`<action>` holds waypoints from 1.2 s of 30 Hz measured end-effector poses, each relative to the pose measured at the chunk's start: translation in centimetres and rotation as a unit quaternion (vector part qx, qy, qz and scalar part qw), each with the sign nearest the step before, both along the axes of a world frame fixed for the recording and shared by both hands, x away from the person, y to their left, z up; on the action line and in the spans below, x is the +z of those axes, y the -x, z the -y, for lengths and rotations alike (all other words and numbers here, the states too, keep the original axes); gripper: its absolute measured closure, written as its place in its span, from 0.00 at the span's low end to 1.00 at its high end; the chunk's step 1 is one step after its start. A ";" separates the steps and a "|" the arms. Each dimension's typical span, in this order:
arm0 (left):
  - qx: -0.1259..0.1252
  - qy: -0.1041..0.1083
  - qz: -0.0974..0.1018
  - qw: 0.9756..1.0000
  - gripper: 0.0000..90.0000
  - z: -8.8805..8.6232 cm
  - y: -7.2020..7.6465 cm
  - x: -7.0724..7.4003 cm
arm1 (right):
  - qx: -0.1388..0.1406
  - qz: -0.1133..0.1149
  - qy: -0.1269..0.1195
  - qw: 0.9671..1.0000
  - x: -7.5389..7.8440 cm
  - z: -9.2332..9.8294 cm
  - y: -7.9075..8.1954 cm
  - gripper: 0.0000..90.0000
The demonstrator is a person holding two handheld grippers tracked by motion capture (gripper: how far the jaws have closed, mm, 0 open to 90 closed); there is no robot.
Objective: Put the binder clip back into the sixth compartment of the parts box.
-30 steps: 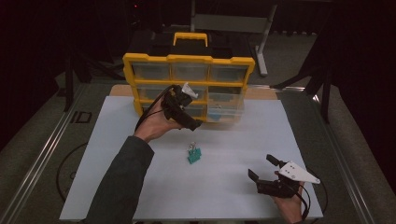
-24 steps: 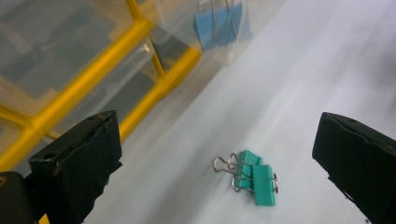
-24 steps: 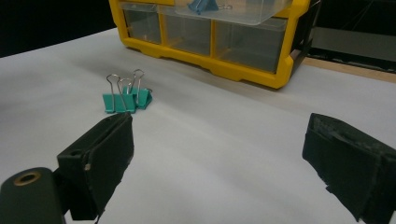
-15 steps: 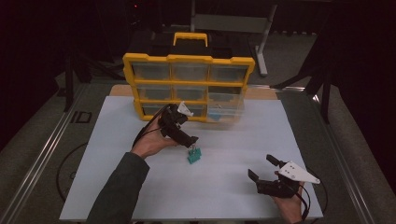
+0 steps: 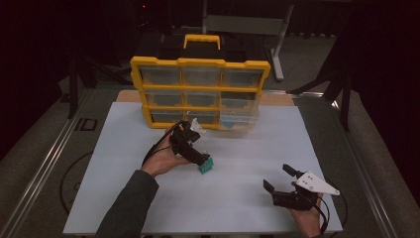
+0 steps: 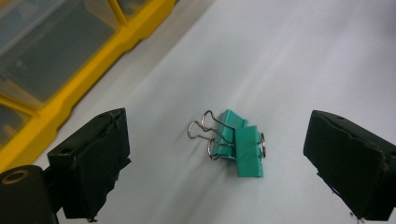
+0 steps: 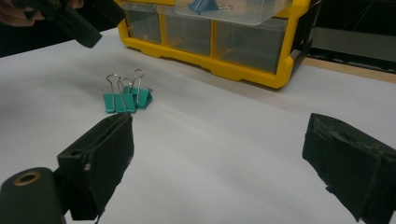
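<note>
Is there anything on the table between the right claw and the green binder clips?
Nothing. In the right gripper view, bare white table surface runs from the open right claw to the green binder clips; the high view shows the same.

The drawer cabinet (image 5: 200, 89) stands at the table's (image 5: 124, 198) far edge, centred. The binder clips (image 5: 205, 166) lie on the table before it, the left gripper (image 5: 200, 158) just beside them. The right gripper (image 5: 282, 179) sits near the near right corner, well apart.

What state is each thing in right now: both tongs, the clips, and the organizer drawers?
Left tongs: open, above the clips.
Right tongs: open, holding nothing.
Green clips: two, touching, lying on the table.
Organizer: upright.
Bottom right drawer: pulled out, blue clip inside.
</note>
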State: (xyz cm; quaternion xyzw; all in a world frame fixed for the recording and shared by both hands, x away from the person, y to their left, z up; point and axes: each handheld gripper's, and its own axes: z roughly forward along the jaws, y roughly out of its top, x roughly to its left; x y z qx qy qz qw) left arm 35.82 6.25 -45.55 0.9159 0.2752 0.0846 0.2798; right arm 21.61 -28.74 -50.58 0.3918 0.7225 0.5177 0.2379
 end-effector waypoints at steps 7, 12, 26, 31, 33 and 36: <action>-0.008 -0.008 -0.013 1.000 0.19 0.4 0.5 -1.3 | -0.001 -0.001 0.000 1.000 0.0 0.0 0.0 0.10; -0.020 -0.005 -0.030 0.999 0.36 0.7 0.7 -2.2 | -0.001 0.000 0.000 1.000 0.0 0.1 0.0 0.10; -0.035 -0.007 -0.067 0.997 0.76 1.8 1.0 -4.3 | -0.001 0.000 0.001 1.000 0.0 0.1 0.0 0.10; -0.049 -0.006 -0.074 0.996 0.97 2.0 1.3 -4.4 | -0.001 0.000 0.001 1.000 0.1 0.2 0.0 0.10; -0.050 -0.008 -0.071 0.996 0.99 1.9 1.4 -4.2 | -0.002 0.000 0.000 1.000 0.1 0.2 0.0 0.10; -0.052 -0.011 -0.065 0.996 0.99 1.7 1.5 -3.9 | -0.002 0.000 0.000 1.000 0.1 0.2 0.0 0.10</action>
